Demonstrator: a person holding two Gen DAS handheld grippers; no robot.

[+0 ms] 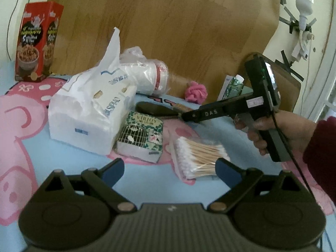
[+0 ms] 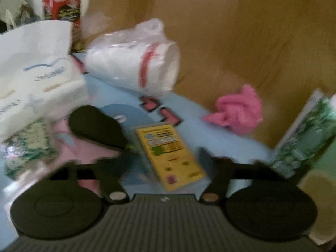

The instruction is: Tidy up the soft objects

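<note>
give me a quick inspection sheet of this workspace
surface: blue and pink cartoon mat, wooden board upright behind it
job's things: tissue pack, bagged roll lying on its side, pink cloth balled by the board
clutter: red box upright, cage-print pack, swabs, carton, black brush, yellow card
grippers: left tongs open, empty, over the mat; right tongs open either side of the yellow card, view blurred
cables: black lead from the right tool
surroundings: bulb taped to the wall
</note>
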